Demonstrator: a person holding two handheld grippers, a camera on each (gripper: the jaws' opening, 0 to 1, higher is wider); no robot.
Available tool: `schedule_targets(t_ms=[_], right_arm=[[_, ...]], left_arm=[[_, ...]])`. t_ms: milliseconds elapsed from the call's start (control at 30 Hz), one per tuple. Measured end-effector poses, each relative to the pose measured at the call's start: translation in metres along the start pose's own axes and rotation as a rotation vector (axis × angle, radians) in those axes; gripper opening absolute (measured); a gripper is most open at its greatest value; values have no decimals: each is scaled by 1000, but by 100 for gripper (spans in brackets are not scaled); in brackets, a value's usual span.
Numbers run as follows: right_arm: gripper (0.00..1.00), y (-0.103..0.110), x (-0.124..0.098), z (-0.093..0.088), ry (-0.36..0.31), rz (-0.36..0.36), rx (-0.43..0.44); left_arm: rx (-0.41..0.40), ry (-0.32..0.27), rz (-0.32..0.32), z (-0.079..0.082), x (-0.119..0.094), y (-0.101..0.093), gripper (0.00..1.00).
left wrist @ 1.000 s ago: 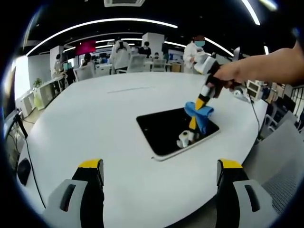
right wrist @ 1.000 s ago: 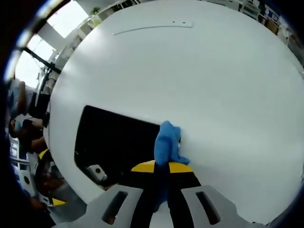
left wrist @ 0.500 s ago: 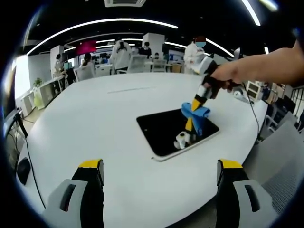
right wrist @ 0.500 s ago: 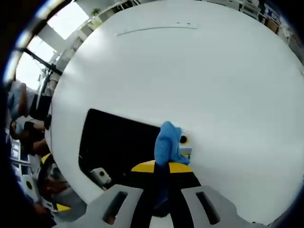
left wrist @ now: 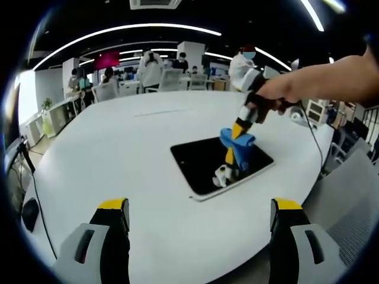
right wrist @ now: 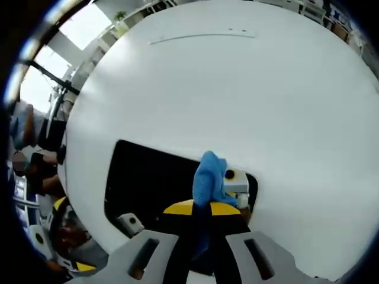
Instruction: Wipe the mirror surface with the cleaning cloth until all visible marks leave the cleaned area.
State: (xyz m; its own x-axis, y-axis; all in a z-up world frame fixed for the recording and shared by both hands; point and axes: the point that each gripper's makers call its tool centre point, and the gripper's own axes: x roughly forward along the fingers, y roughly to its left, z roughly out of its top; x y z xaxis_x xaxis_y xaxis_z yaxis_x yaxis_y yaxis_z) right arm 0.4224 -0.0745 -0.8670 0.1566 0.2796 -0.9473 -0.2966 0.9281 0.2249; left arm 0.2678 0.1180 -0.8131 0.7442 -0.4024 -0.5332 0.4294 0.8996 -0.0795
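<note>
A dark rectangular mirror (left wrist: 201, 163) lies flat on the white table (left wrist: 118, 154), right of centre in the left gripper view. A hand holds my right gripper (left wrist: 235, 131) tilted down onto the glass, shut on a blue cloth (left wrist: 238, 145) that rests on the mirror's far right part. The glass reflects the gripper below the cloth. My left gripper (left wrist: 200, 216) hovers near the table's front edge, jaws wide apart and holding nothing. In the right gripper view the cloth (right wrist: 208, 180) bunches up from my shut right gripper (right wrist: 200, 208) over the mirror (right wrist: 151, 177).
A thin pale strip (left wrist: 161, 111) lies on the table beyond the mirror. Cables (left wrist: 314, 136) trail at the table's right edge. Chairs (left wrist: 172, 77) and several people stand far behind. A grey chair back (left wrist: 346, 201) is close at the lower right.
The right gripper has slid the blue cloth leftward across the mirror, from its right edge toward the middle. My left gripper has stayed put.
</note>
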Motion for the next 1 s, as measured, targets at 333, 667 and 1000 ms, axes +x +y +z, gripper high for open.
schedule_targets(t_ms=[333, 667, 1000], right_arm=[[3, 15, 4, 5, 4, 2, -16], [3, 35, 9, 12, -4, 14, -38], [3, 61, 16, 20, 2, 25, -61]], left_arm=[[-2, -1, -1, 0, -1, 0, 100], [10, -1, -3, 0, 0, 0, 100], [12, -5, -7, 1, 0, -1, 100]])
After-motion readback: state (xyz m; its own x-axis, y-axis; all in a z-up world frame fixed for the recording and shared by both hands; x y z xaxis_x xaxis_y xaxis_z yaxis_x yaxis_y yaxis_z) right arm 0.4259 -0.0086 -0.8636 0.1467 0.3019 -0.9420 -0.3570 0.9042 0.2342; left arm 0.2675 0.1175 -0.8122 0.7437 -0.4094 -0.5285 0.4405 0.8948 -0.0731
